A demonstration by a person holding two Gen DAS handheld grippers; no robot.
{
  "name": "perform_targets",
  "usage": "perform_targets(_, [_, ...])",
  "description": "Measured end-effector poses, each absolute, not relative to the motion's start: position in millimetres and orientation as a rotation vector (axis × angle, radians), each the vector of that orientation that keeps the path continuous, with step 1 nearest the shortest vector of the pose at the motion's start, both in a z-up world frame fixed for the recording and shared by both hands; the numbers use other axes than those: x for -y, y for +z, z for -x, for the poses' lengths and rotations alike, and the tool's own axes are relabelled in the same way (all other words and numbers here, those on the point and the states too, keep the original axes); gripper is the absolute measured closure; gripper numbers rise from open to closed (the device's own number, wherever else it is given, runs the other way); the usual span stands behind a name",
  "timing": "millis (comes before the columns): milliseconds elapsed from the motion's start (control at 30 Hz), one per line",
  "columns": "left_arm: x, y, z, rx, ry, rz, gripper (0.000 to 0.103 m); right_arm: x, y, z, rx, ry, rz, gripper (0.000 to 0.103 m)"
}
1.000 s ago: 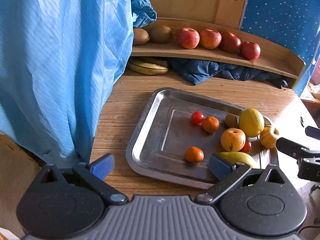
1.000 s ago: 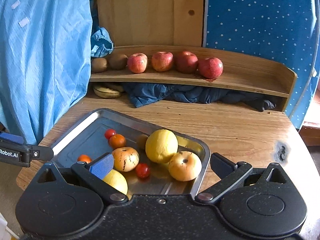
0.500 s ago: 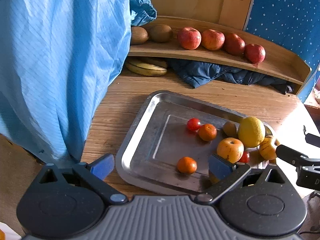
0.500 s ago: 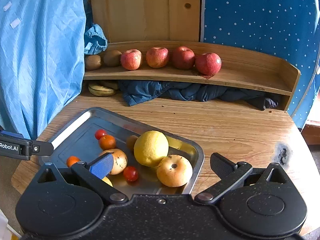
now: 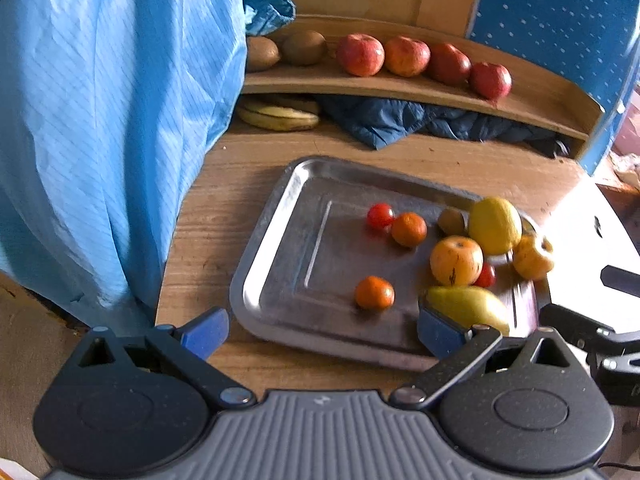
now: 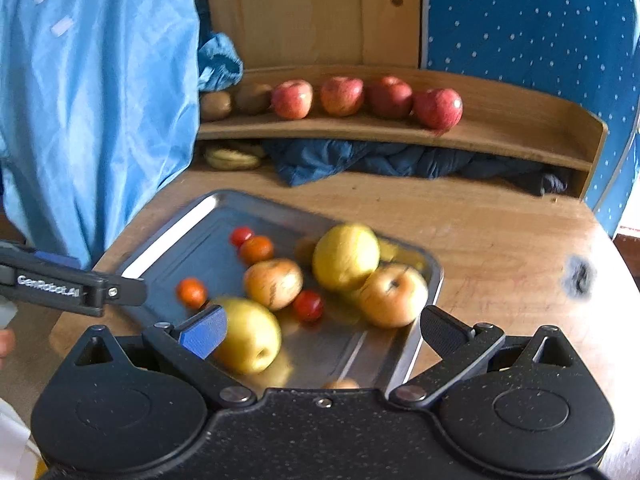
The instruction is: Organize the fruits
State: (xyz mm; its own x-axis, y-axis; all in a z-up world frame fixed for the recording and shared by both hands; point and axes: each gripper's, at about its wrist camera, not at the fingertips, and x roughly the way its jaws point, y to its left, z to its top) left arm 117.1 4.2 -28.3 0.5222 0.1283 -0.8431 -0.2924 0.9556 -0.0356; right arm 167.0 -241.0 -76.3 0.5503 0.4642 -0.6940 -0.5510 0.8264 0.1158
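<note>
While both grippers hang at the near edge of the tray, the scene reads so:

Fruits on tray: two small oranges, two cherry tomatoes, a kiwi, a lemon, two yellowish apples and a yellow-green pear lie mostly in the right half of the metal tray.

Tray place: it sits on the wooden table, with its left half bare.

Left gripper: fingers spread wide, nothing between them; its right pad is in front of the pear, contact cannot be told.

Right gripper: also wide apart and holding nothing; it is over the near right corner of the tray, left pad just before the pear.

Shelf: four red apples in a row, two kiwis at their left.

Under shelf: bananas and a dark blue cloth.

Left side: a light blue fabric hangs beside the table.
</note>
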Motion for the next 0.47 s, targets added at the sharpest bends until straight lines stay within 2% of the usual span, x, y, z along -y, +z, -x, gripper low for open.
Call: perform_targets(467, [-12,-37,-74,-1.05,0.132,0.154,0.0,216,-82,-112,-0.853,0.576,0.093,0.001])
